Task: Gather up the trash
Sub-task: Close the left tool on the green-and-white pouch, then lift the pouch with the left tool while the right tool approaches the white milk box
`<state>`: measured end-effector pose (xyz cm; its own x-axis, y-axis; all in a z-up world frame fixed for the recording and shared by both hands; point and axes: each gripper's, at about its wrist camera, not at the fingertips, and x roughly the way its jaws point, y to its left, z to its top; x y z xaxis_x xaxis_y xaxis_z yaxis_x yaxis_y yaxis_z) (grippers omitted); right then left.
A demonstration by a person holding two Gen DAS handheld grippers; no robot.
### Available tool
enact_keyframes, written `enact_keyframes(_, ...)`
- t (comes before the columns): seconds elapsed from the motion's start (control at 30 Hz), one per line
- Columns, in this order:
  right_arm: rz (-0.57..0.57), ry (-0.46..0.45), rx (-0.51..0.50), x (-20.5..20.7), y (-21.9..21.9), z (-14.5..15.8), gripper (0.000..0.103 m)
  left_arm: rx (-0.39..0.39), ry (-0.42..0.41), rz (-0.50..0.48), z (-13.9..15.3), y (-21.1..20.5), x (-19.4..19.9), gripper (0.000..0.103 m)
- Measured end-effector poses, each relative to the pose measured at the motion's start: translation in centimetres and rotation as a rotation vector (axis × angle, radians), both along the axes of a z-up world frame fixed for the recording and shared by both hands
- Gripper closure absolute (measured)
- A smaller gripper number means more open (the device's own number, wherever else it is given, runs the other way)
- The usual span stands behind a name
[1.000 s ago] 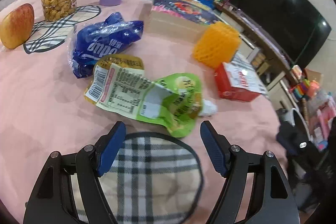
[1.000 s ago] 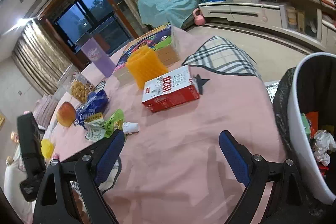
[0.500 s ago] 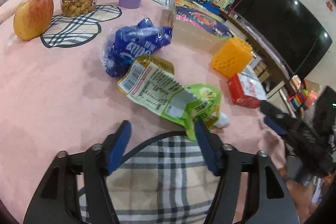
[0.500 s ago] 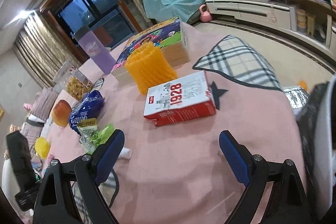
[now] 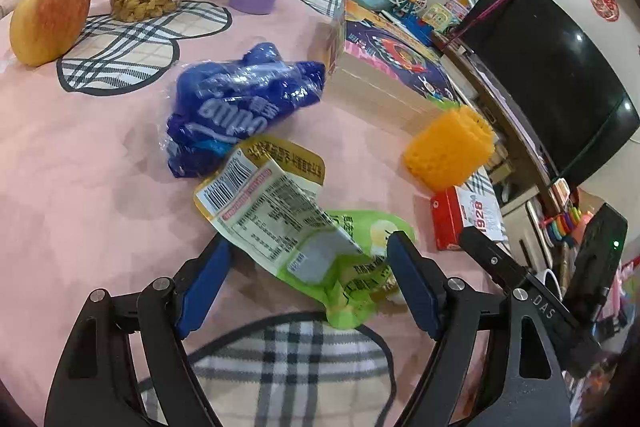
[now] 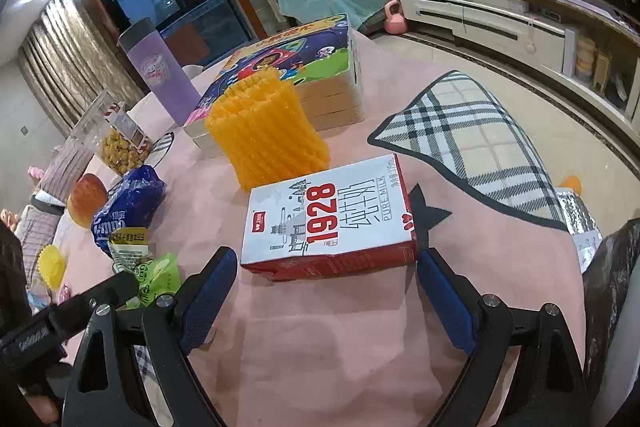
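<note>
Pouch (image 5: 320, 251) spout behind left tongs (image 5: 308, 283)' finger (image 5: 414, 287).

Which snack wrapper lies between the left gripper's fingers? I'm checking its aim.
The green pouch with the white label, unlike the crumpled blue bag farther back; the left gripper is open around it.

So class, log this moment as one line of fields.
left hand-held gripper: jaws just opening, straddling green pouch | right hand-held gripper: open, before milk carton | nothing gripped

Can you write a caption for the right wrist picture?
Open right gripper lines up on the red 1928 milk carton lying on the pink tablecloth.
</note>
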<state>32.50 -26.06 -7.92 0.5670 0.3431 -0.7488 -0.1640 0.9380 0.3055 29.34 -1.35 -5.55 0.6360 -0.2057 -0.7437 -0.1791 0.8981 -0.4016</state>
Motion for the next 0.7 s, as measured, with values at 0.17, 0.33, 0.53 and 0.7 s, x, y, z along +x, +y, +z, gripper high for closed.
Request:
enact_keyframes(0.17,0.003,-0.015,0.003,-0.2,-0.1,0.1,0.027,0.001,-0.029,-0.051,0.2,-0.3,-0.3,0.045)
enact_keyframes(0.33,0.029,-0.014,0.025,-1.0,0.1,0.6,0.057,0.012,-0.051,-0.102,1.1,-0.5,-1.2,0.053)
enact_keyframes(0.53,0.022,0.016,0.053,-2.3,-0.3,0.5,0.071,-0.021,-0.046,-0.167,2.2,0.4,-2.4,0.068)
enact_keyframes(0.7,0.017,0.035,0.087,-3.5,-1.1,0.9,0.075,-0.052,-0.028,-0.228,3.3,2.0,-3.3,0.073)
